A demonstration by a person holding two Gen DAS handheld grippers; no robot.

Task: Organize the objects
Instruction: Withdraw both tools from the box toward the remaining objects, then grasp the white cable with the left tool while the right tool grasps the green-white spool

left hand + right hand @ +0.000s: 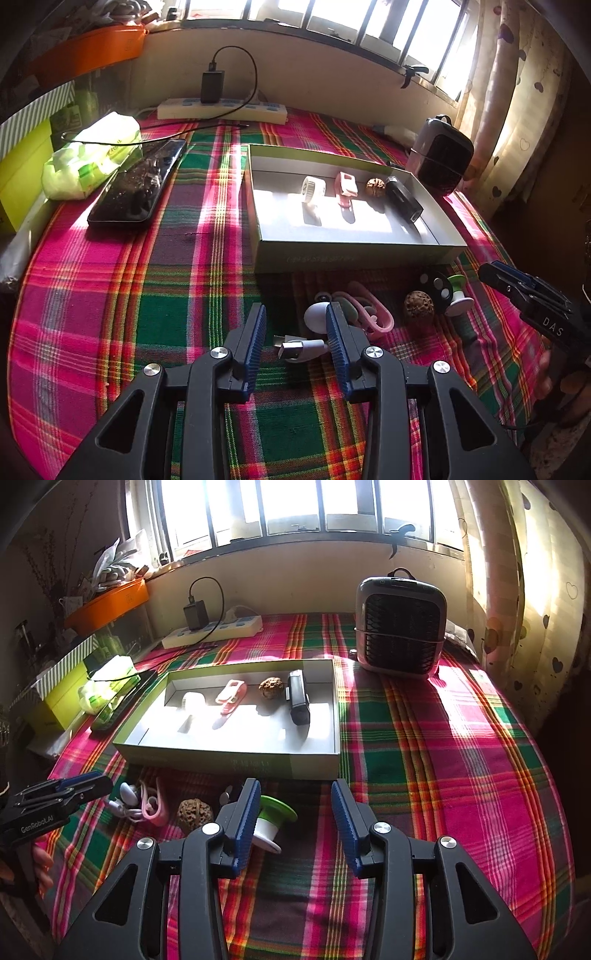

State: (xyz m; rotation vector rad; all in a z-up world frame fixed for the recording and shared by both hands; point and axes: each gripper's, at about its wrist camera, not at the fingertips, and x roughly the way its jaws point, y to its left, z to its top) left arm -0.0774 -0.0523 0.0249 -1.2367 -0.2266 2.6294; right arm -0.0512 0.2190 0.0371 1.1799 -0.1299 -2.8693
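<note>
- Box (354, 254), centre of left-wrist view, already has 4 items along its far side: white roller (313, 188), pink clip (346, 184), walnut (375, 187), black gadget (403, 199).
- Left to sort, on the plaid cloth (110, 295) just in front of the box: white cable w/ plug (303, 349), white earbud (317, 315), pink clip no. 2 (373, 314), 2nd walnut (418, 308), black disc (437, 286), green-and-white spool (458, 297).
- Judgement: approx. 4 of 10 done, over half still out.
- Left gripper (297, 314), lower centre: fingers apart, nothing gripped; cable plug lies on the cloth between them, untouched.
- Right gripper (293, 790), lower centre of right-wrist view: fingers wide apart, empty; spool (275, 821) sits just beside the left finger.
</note>
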